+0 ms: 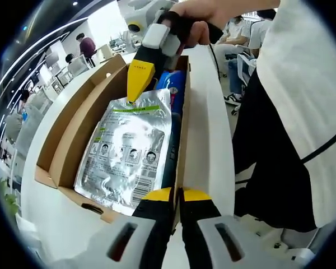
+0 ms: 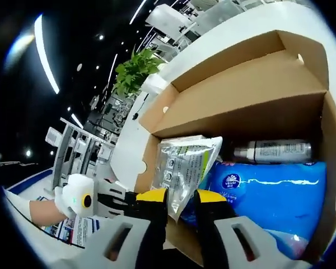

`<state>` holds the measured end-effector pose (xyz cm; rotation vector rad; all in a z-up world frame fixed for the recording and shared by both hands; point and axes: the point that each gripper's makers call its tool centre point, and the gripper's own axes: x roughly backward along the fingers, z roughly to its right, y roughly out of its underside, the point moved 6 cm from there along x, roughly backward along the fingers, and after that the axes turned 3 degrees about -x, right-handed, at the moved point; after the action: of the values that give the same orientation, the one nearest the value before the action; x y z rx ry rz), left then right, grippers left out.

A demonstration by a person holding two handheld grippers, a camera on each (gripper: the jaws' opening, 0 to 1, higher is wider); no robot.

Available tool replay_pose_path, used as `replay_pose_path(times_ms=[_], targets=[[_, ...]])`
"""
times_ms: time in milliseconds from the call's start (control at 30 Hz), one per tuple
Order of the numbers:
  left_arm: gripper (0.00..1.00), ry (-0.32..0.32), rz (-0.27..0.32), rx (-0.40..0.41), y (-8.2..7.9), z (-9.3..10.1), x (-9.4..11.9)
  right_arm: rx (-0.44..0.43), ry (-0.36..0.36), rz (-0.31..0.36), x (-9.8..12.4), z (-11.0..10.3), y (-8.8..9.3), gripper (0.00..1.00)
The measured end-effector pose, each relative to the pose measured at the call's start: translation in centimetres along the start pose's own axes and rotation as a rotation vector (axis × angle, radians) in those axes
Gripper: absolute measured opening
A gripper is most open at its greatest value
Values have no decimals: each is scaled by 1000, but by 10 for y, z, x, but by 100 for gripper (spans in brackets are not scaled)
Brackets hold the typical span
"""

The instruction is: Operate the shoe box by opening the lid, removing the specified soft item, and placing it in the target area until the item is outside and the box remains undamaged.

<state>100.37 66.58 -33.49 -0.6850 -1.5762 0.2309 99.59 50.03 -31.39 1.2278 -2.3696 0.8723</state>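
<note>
An open brown cardboard shoe box (image 1: 61, 140) lies on a white table, its lid (image 2: 252, 84) folded back. Inside, a silver foil pouch (image 1: 126, 151) lies beside a blue soft pack (image 1: 173, 89). My right gripper (image 1: 138, 89) comes in from the far end, shut on the pouch's top edge. In the right gripper view, the pouch (image 2: 185, 162) stands tilted up between the right gripper's (image 2: 181, 197) yellow tips. The blue pack (image 2: 269, 190) is under and beside the pouch. My left gripper (image 1: 178, 195) is shut on the box's near end wall; I also see this gripper (image 2: 120, 203) at the box's end.
A silver spray bottle (image 2: 274, 151) lies on its side in the box behind the blue pack. The white table (image 1: 210, 129) runs along the box, with the person's body close at its edge. A potted plant (image 2: 137, 70) stands past the box. People sit at desks further off.
</note>
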Motion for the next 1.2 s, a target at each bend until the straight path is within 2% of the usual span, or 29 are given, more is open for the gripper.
replay_pose_path(times_ms=[100, 167, 200, 233, 267, 333, 400, 467, 533, 600, 733, 833, 1000, 1033, 1100, 1167, 1200], targets=[[4, 0, -1, -2, 0, 0, 0, 0, 6, 27, 0, -2, -5, 26], [4, -1, 0, -5, 0, 0, 0, 44, 25, 58, -4, 2, -15, 30], [4, 0, -1, -5, 0, 0, 0, 13, 7, 32, -9, 4, -17, 30], [4, 2, -2, -5, 0, 0, 0, -7, -3, 27, -11, 4, -18, 28], [4, 3, -3, -6, 0, 0, 0, -47, -7, -12, -10, 3, -15, 24], [4, 4, -3, -6, 1, 0, 0, -16, -23, -15, -5, -1, -13, 14], [4, 2, -3, -7, 0, 0, 0, -47, -78, -11, -4, -7, -12, 13], [4, 0, -2, -7, 0, 1, 0, -115, -154, -6, -3, -15, -11, 11], [4, -1, -1, -8, 0, 1, 0, -150, -172, 2, -4, -18, -12, 10], [4, -1, -1, -7, 0, 1, 0, -122, -143, 20, -8, -24, -12, 10], [4, 0, -3, -6, 0, 1, 1, -107, -130, 25, -11, -29, -12, 12], [4, 0, -3, -6, 1, 1, 0, -110, -124, 29, -11, -29, -12, 14], [4, 0, 1, -10, 0, 1, 1, -121, -121, 42, -11, -28, -14, 13], [4, 2, 1, -10, 0, 1, 1, -118, -120, 43, -11, -28, -14, 12], [4, 4, 2, -14, 0, 1, 1, -172, -135, -3, -11, -31, -14, 1], [4, 5, 4, -13, 0, 1, 1, -156, -133, 35, -15, -37, -20, 3], [4, 6, 4, -14, 0, 1, 1, -92, -108, 24, -18, -37, -20, 1]])
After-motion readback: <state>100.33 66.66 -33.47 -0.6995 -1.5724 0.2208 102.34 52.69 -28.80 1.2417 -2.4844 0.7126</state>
